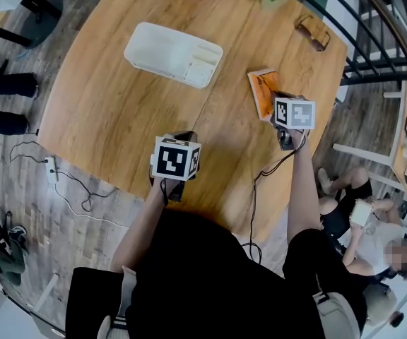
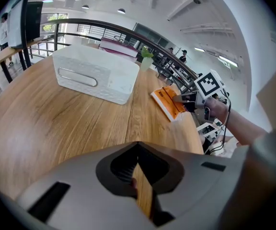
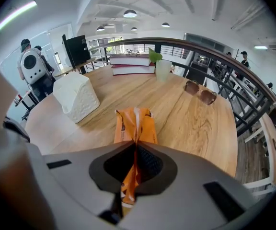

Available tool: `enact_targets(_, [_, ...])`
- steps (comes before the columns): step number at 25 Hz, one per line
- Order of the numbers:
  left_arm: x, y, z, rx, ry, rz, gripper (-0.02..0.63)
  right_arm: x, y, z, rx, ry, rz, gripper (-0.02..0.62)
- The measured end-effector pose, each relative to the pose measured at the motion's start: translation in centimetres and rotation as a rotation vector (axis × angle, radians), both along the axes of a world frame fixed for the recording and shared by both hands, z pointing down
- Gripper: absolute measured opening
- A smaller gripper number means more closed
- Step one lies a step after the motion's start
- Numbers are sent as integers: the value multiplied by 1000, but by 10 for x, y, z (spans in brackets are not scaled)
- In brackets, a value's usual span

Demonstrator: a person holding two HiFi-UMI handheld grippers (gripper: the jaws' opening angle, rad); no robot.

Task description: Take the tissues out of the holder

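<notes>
Wooden table (image 1: 111, 119); textured plastic holder (image 1: 173, 54); glossy packet (image 1: 261, 92).

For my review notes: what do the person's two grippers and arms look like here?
Both the left gripper and right gripper have smooth grey shells with black ribbed pads. Each carries a white cube printed with black square markers. A black cable trails from the right one. The person wears a black top; no sleeves cover the forearms.
</notes>
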State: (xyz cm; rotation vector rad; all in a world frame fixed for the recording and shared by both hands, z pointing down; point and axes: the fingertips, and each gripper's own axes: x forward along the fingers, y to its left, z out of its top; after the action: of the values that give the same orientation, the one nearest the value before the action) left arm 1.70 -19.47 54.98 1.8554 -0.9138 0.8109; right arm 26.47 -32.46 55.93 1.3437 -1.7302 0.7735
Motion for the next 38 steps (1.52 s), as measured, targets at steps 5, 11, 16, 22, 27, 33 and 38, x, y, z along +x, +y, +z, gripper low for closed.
enact_targets(5, [-3,2,1,0,-9,3,11,-2,1,-9,90,-7,8,15])
enact_targets(11, [-3,6,2,-3,-16,11,11,3,6,-30,209,-50,52,26])
enact_targets(16, [1,11,-1,6,-16,23,11,7,26,-78,377,-126,160,25])
enact_targets(22, [15,20,-8,27,-14,57,11,-3,86,-117,464,-259,234,24])
enact_targets(27, [31,32,-14,54,-10,86,11,-13,128,-126,465,-263,222,23])
enact_targets(33, [56,43,-21,87,10,125,11,-19,166,-119,437,-282,266,14])
enact_targets(38, [77,50,-25,114,14,165,11,-16,193,-107,392,-295,306,12])
